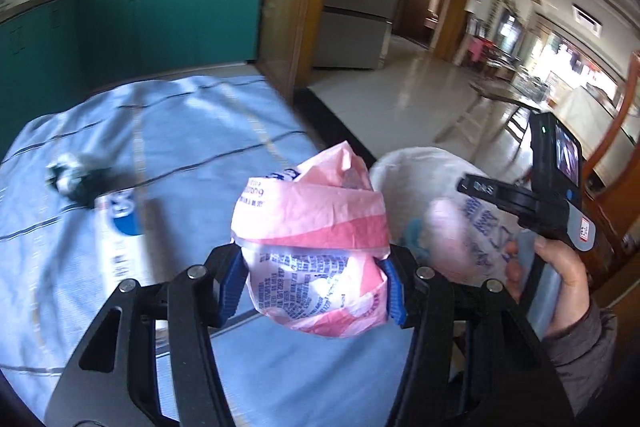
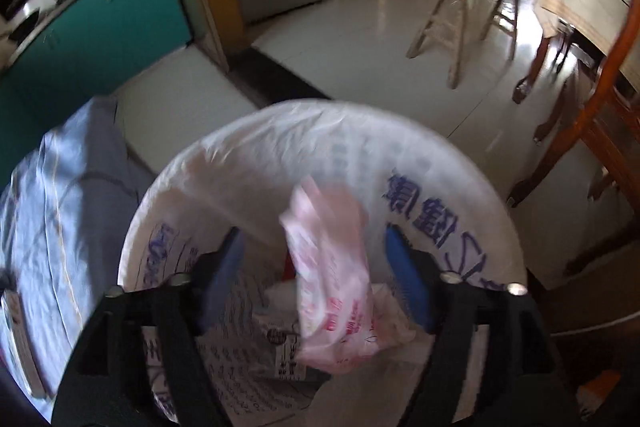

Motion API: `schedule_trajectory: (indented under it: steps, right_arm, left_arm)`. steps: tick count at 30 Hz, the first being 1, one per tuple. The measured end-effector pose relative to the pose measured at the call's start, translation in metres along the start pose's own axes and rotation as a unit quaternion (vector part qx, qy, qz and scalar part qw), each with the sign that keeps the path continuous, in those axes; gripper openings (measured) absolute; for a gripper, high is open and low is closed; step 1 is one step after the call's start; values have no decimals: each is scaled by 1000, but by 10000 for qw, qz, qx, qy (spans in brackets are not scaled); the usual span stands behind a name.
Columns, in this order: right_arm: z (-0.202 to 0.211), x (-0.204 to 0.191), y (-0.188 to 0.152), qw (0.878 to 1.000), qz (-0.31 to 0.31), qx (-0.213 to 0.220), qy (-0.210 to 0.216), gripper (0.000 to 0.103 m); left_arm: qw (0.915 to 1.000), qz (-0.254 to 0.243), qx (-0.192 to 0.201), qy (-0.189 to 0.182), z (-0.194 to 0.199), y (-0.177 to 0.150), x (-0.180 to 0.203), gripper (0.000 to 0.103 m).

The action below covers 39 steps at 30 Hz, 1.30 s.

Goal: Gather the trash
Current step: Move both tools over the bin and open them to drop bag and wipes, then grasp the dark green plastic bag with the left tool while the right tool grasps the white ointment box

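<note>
The left hand-held gripper point(image 1: 316, 283) pinches a crumpled pink wrapper point(image 1: 312, 247). The right hand-held gripper point(image 2: 316, 283) stands spread over the white-lined bin point(image 2: 400, 155); a blurred pink packet point(image 2: 332, 287) sits between its fingers, untouched.

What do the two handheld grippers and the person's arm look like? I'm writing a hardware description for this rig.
Both the left gripper and right gripper have black linkage arms with silver pivot pins and ribbed blue finger pads. Seen from the left wrist view, the right unit carries a black camera with a lit screen, a green light and a white label. The hand on it emerges from a grey-brown sleeve.
</note>
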State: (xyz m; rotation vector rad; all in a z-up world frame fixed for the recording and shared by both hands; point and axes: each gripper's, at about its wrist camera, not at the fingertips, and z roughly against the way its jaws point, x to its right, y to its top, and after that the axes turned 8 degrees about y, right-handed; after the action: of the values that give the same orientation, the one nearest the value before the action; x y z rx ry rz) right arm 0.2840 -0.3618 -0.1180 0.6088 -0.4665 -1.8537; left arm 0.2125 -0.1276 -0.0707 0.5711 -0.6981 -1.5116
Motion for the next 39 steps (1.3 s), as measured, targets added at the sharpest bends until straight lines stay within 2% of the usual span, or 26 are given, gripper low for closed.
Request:
schedule_trajectory:
  steps: [3, 6, 8, 15, 17, 18, 20, 21, 25, 28, 31, 32, 36, 37, 39]
  right_arm:
    - [16, 12, 6, 9983, -379, 422, 153, 78]
    - [44, 34, 8, 9890, -948, 1108, 240, 79]
    - [57, 44, 11, 9821, -1223, 1414, 212, 80]
    - [59, 65, 10, 9715, -1742, 1571, 324, 80]
    - [60, 66, 10, 9699, -1784, 1622, 336, 80]
    - [62, 67, 8, 9688, -1806, 1665, 343, 80]
    - [64, 66, 8, 9670, -1822, 1755, 314, 80]
    - [66, 66, 8, 9663, -1823, 1798, 271, 80]
    - [69, 70, 6, 9607, -1963, 1931, 361, 80]
    - [64, 61, 8, 9660, -1789, 1812, 438, 81]
    - [59, 43, 9, 9737, -1467, 1665, 518, 81]
    - [58, 34, 9, 9767, -1306, 1614, 538, 81]
    - [48, -2, 7, 9848, -826, 1365, 690, 81]
    - [45, -12, 5, 9862, -701, 1289, 771, 81]
    - [40, -34, 3, 9877, -396, 1142, 993, 81]
  left_arm:
    - [9995, -281, -27, -169, -15, 3, 36, 57]
    - [9982, -519, -26, -295, -28, 3, 63, 57]
    - [9973, -648, -79, -350, -38, 3, 79, 57]
    - [9936, -947, -202, -577, -66, 0, 120, 58]
    - [9915, -976, -282, -811, -72, -1, 120, 63]
    - [9901, -984, -335, -946, -76, -3, 122, 70]
    - [9917, -917, -329, -845, -79, -2, 118, 81]
    - [9925, -881, -312, -792, -79, -2, 115, 90]
    - [9973, -595, -209, -380, -72, 2, 82, 91]
    - [9979, -374, 297, 429, -47, 11, 37, 91]
    - [9866, 53, 597, 1518, -32, 29, -22, 91]
    - [9810, 298, 522, 1847, -33, 36, -47, 91]
    - [9575, 1221, 126, 2611, -49, 50, -141, 91]
    - [9560, 1344, -91, 2607, -56, 51, -158, 91]
    - [9577, 1638, -419, 2327, -69, 47, -182, 91]
